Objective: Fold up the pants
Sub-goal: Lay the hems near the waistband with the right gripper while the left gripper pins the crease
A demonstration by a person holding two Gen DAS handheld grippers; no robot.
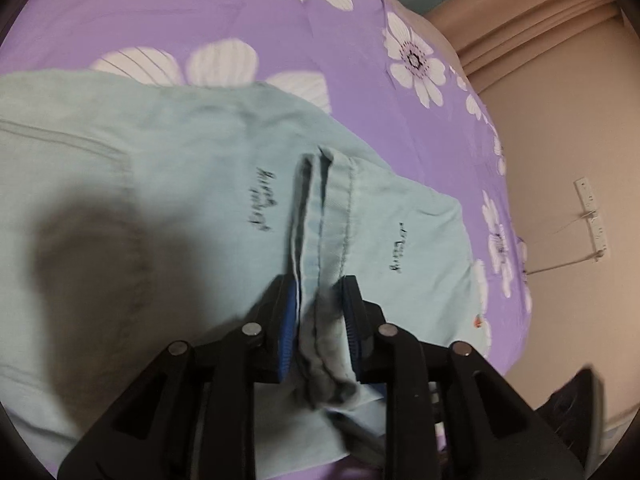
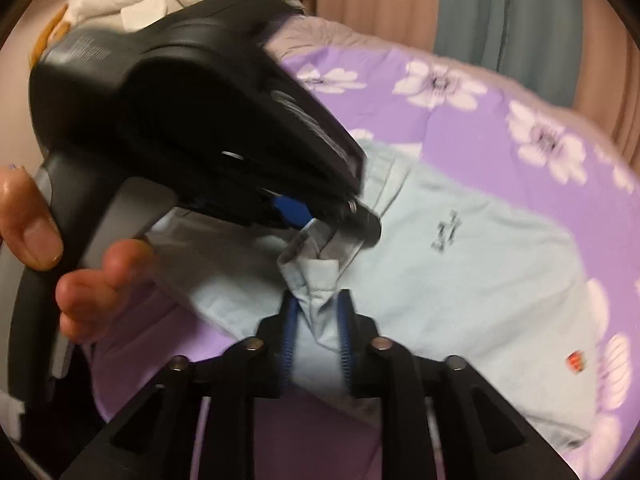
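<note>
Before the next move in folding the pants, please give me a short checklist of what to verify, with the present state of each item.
1. Fabric between the left gripper fingers: ok, a hemmed edge of the light blue cotton pants sits there.
2. Fabric in the right gripper: ok, a bunched corner.
3. Firm grip, both: cannot tell, pictures blurred.
4. Grippers apart: not ok, nearly touching in the right wrist view.
5. Pants on the purple flowered bedsheet: ok.
6. Fold edges aligned: cannot tell.
</note>
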